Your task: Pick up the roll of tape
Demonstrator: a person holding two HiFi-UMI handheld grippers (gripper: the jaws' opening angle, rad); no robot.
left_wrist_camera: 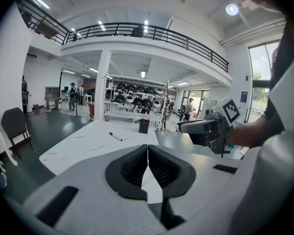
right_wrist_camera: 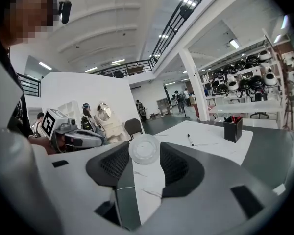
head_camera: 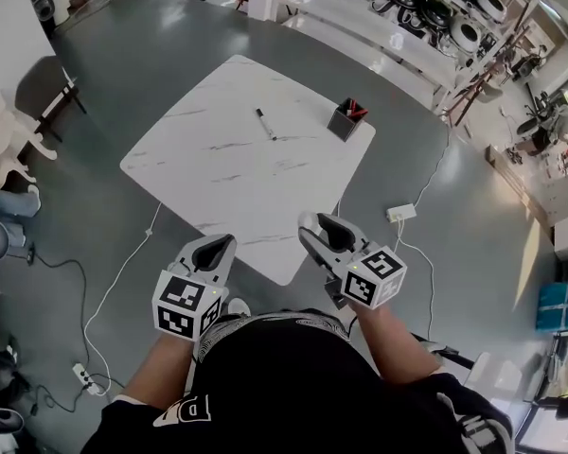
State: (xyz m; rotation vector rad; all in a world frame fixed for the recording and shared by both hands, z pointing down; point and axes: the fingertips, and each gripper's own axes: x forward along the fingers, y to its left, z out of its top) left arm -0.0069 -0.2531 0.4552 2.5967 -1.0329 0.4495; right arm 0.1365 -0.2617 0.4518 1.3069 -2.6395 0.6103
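Note:
The roll of tape (right_wrist_camera: 144,149), a pale translucent ring, sits face-on between the tips of my right gripper (right_wrist_camera: 145,156), whose jaws are shut on it. In the head view the right gripper (head_camera: 324,231) hovers just off the near corner of the white marble table (head_camera: 227,164); I cannot make out the tape there. My left gripper (head_camera: 215,248) hangs beside it to the left, over the floor by the table's near edge. Its pads (left_wrist_camera: 137,163) meet with nothing between them, so the left gripper (left_wrist_camera: 147,153) is shut and empty.
A black marker (head_camera: 265,123) and a black pen holder (head_camera: 346,119) lie at the table's far side. A power strip (head_camera: 400,213) and cables lie on the grey floor. A dark chair (head_camera: 40,91) stands at left, shelves with helmets (head_camera: 435,8) behind.

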